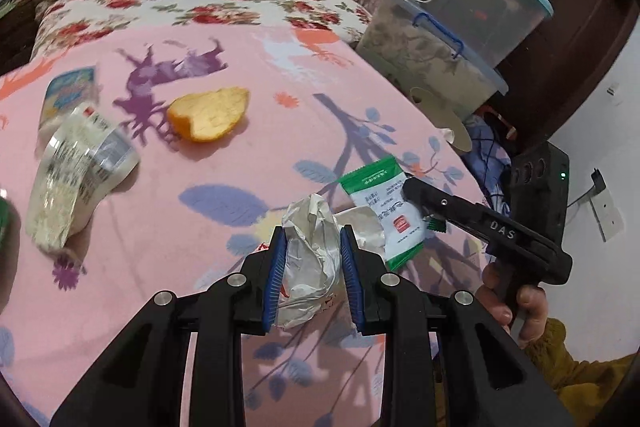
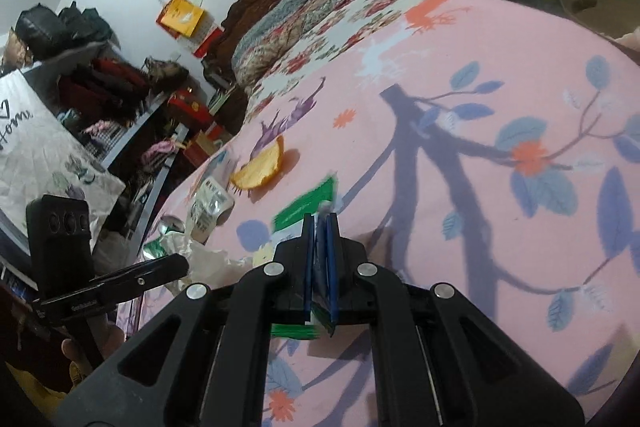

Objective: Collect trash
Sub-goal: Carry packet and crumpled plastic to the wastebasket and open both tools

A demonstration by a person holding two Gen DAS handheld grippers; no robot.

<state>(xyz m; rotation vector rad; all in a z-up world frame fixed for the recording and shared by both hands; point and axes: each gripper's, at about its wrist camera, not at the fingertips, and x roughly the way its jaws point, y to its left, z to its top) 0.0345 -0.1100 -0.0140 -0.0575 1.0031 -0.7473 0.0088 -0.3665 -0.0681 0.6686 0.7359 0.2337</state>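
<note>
the left gripper [image 1: 312, 267] holds a crumpled white wrapper [image 1: 310, 267] between its blue pads, the jaws narrowed around the wad, low over the near part of the pink bedspread [image 1: 200, 219]. just to its right the right gripper [image 2: 319, 263] is clamped tight on a green and white sachet [image 1: 382, 211], its jaws nearly touching with the packet's thin edge pinched between them; in the left wrist view the sachet lies beside the wrapper, overlapping a second scrap of white paper. a hand [image 1: 516, 303] in a mustard sleeve grips the right tool's handle at the near right.

farther left on the bedspread lies an orange peel [image 1: 210, 115], cup side up, well apart from both grippers. left of it, two blurred plastic cups [image 1: 76, 163] lie on their sides, one beyond the other. stacked clear storage bins [image 1: 460, 39] stand off the bed's far right edge.
</note>
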